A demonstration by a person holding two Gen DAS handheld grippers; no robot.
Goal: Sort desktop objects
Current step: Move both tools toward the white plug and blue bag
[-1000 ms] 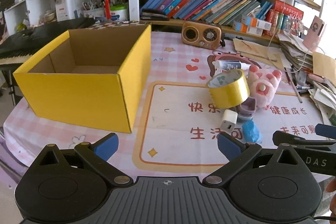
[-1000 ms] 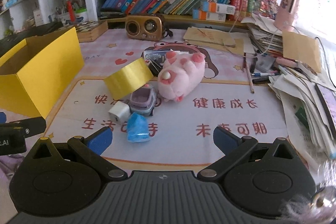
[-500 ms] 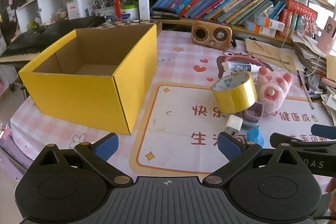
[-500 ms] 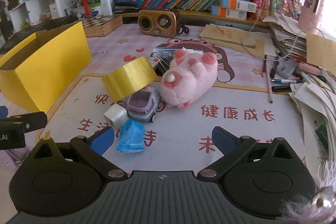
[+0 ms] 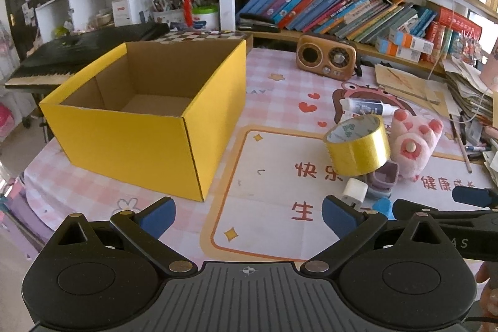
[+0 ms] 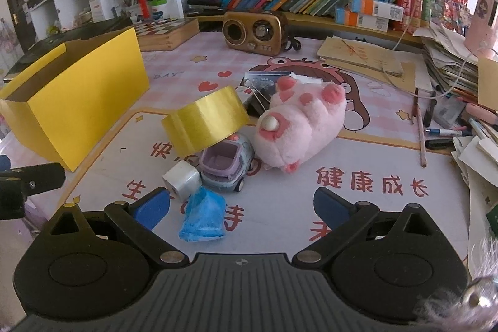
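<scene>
An open, empty yellow cardboard box (image 5: 149, 126) stands at the left of the table; it also shows in the right wrist view (image 6: 77, 101). A pile lies on the mat: a gold tape roll (image 6: 205, 122) leaning on a lilac toy car (image 6: 225, 168), a pink plush pig (image 6: 302, 123), a small white tape roll (image 6: 182, 181) and a blue crumpled packet (image 6: 204, 215). The pile shows in the left wrist view around the gold tape (image 5: 358, 145). My left gripper (image 5: 249, 215) is open and empty before the box. My right gripper (image 6: 241, 207) is open and empty just short of the blue packet.
A brown retro radio (image 6: 255, 31) and a white tube (image 5: 367, 108) lie behind the pile. Papers, pens and stacked books (image 6: 448, 77) crowd the right edge. Bookshelves (image 5: 342, 8) line the back. A black keyboard (image 5: 77, 49) sits behind the box.
Both grippers have risen and tilted, so the box's inside shows more. The right gripper has come closer to the pile. Nothing on the table moved.
</scene>
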